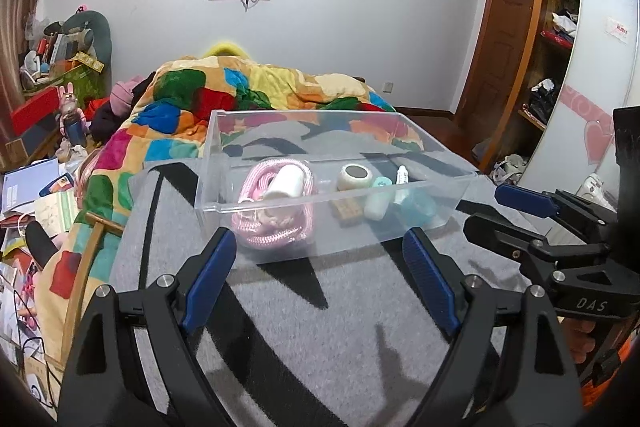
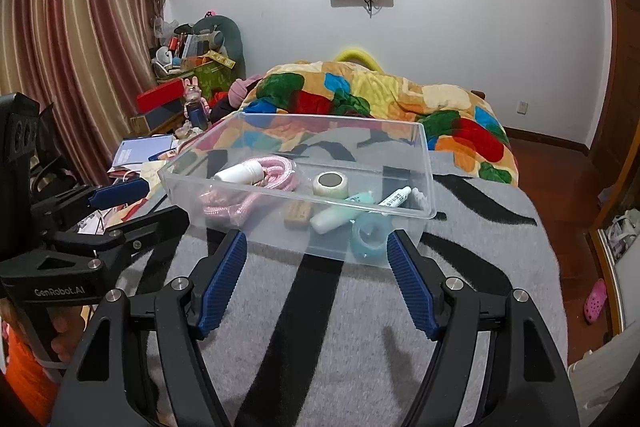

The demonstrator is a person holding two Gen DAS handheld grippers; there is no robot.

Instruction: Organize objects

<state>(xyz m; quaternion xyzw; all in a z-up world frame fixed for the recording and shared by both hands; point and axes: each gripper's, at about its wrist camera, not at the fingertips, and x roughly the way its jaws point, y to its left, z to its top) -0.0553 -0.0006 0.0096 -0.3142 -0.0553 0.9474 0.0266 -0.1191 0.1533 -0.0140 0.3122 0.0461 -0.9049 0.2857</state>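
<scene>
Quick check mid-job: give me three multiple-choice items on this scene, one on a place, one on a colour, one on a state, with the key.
1. Where is the white bottle?
A. in the clear bin, on the coiled rope
B. on the blanket
C. held in tongs

2. What colour is the coiled rope?
A. green
B. pink
C. black

3. How are the left tongs and right tongs?
A. both shut
B. one gripping the bin
C. both open, holding nothing

Key: 1 A, it lies on the rope inside the bin; 2 B, pink braid; 3 C, wide gaps between the blue pads.
</scene>
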